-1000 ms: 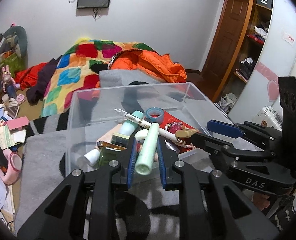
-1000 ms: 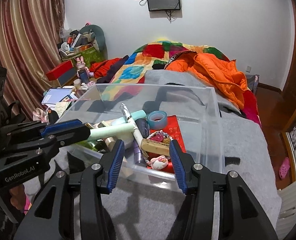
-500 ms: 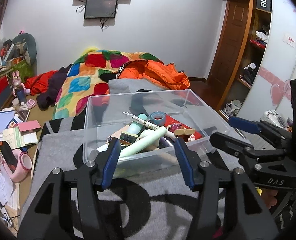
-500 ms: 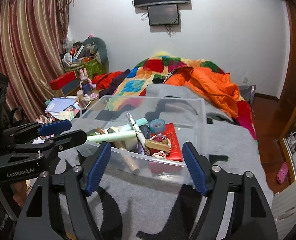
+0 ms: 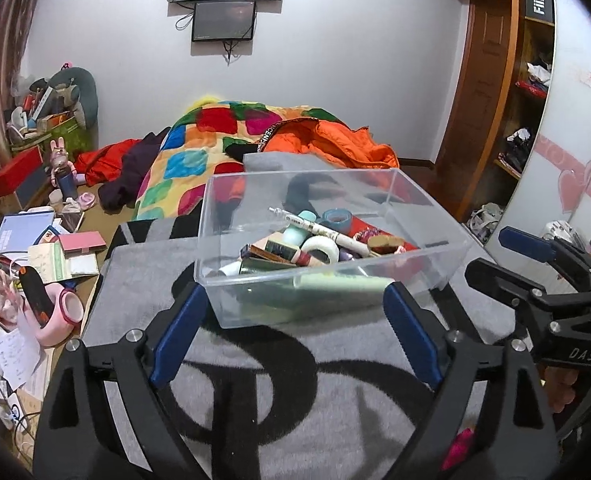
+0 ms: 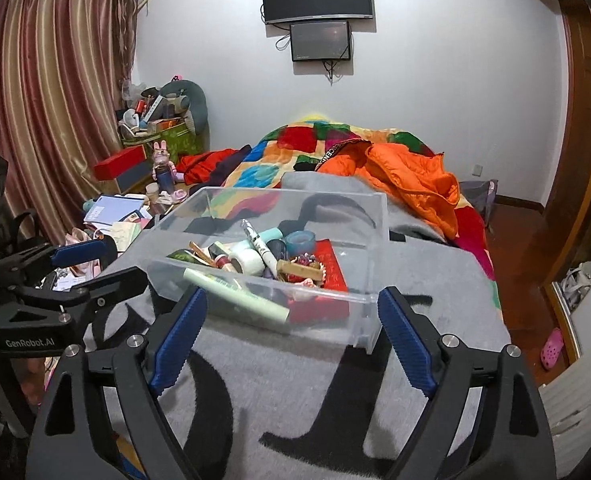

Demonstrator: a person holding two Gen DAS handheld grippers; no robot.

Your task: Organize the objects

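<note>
A clear plastic box (image 5: 323, 174) stands on the grey blanket and holds several small items. A pale green tube (image 6: 235, 294) lies inside along the near wall. A white pen (image 6: 263, 248), a blue tape roll (image 6: 300, 240), a white tape roll (image 6: 247, 260) and a red packet (image 6: 331, 268) lie behind it. My left gripper (image 5: 291, 296) hangs just short of the box, its jaws opening, with nothing between the pads. My right gripper (image 6: 292, 295) is beside it on the right, also opening and empty. Each gripper shows in the other's view: right (image 5: 491, 254), left (image 6: 125, 262).
The grey blanket (image 5: 295, 380) with black markings covers the near end of the bed. A patchwork quilt (image 5: 199, 152) and an orange jacket (image 6: 407, 176) lie behind the box. Books and clutter (image 5: 35, 240) crowd the floor at the left. A wardrobe (image 5: 495, 80) stands at the right.
The left gripper let go of the green tube, which now lies in the box. Both grippers pulled back from the box and their jaws spread wide.
</note>
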